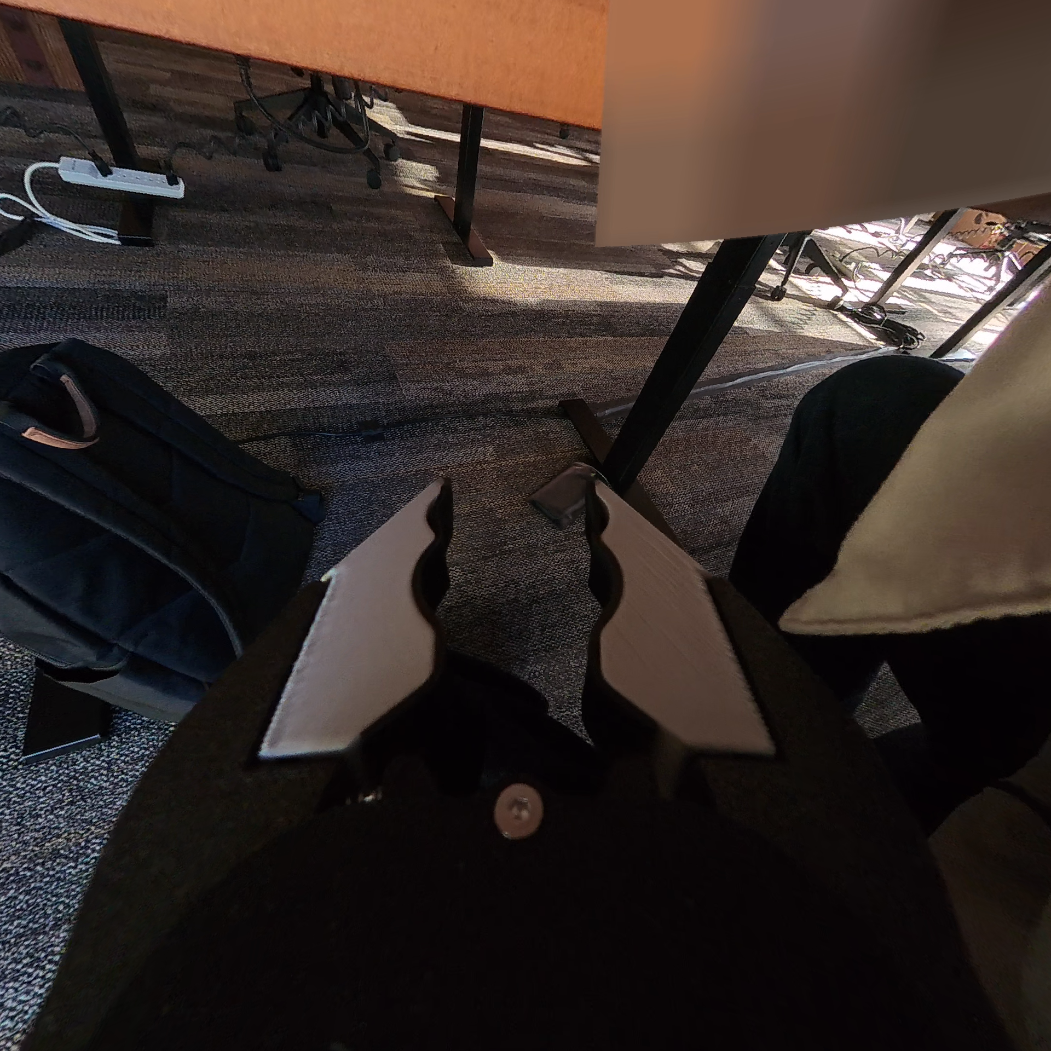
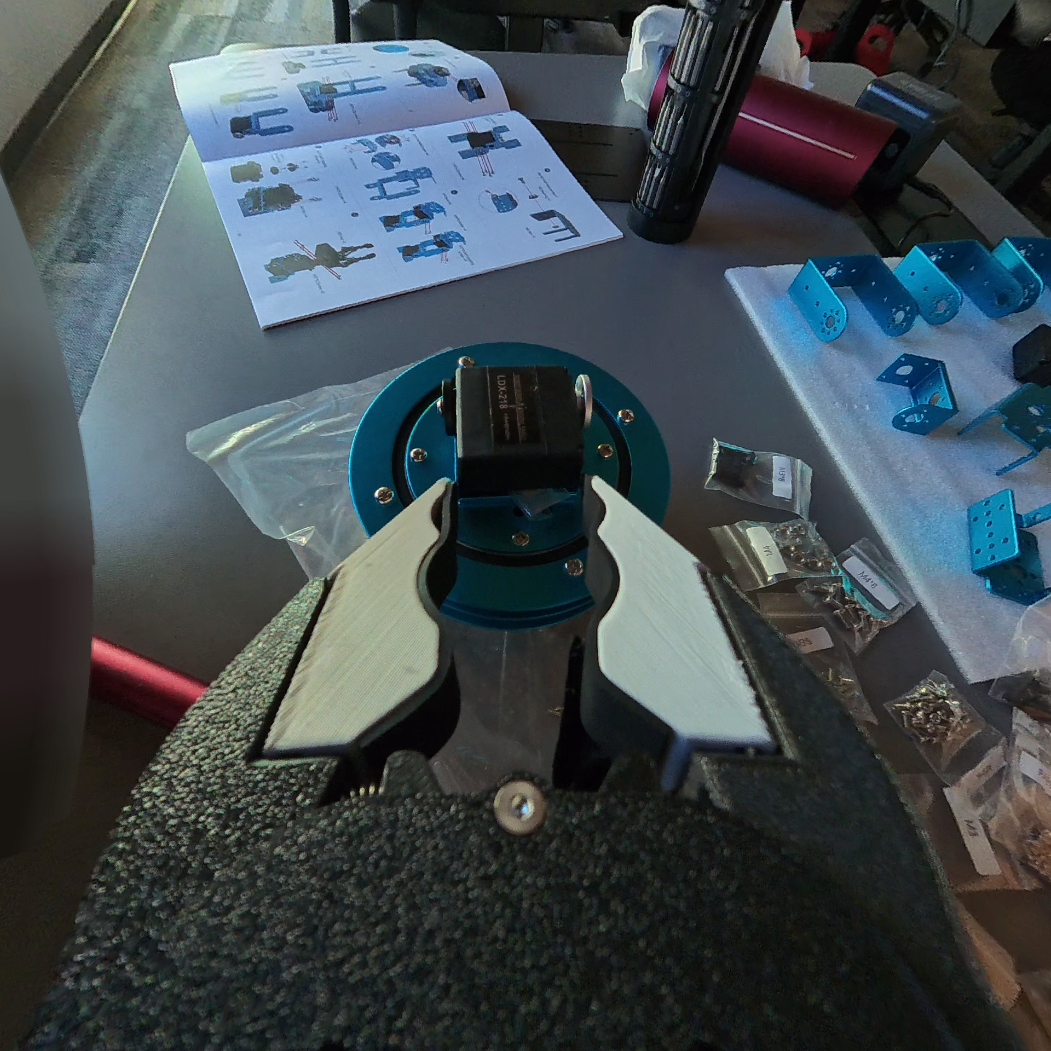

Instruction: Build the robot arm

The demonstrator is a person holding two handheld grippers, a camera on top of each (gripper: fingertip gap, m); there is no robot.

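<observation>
left gripper (image 1: 518, 500): it hung low over the carpet (image 1: 341, 318), well away from the table top. its fingers stood a little apart and held nothing.
right gripper (image 2: 520, 495): it was over the grey table (image 2: 654, 318). its fingers stood a little apart, one on each side of the black motor box (image 2: 514, 426), near its bottom. i could not tell if they touched it.
motor box: it stood up on the round blue base (image 2: 375, 449), in the middle of the table, at 12 o'clock from the right gripper.
done so far: the motor box already sat on the blue base, and small screws showed around the base ring.
still left: many blue metal brackets (image 2: 853, 296) lay loose on the white foam sheet (image 2: 796, 364) at 2 o'clock. little bags of screws (image 2: 807, 574) lay shut at 3 o'clock. so it looked like most of the building was not done.
picture book: the open booklet (image 2: 375, 187) lay flat at 11 o'clock, past the base.
open room on the table: bare grey table showed between the base and the booklet, and at 9 o'clock past a clear plastic bag (image 2: 273, 472). the right side was crowded.
edges: the table edge ran along the left, at 9 to 10 o'clock, with floor below it. a tall black tube (image 2: 694, 125) stood at 1 o'clock and could be knocked.
down low: a dark backpack (image 1: 125, 540) lay at 9 o'clock from the left gripper, and a black table leg (image 1: 682, 369) slanted at 1 o'clock.
</observation>
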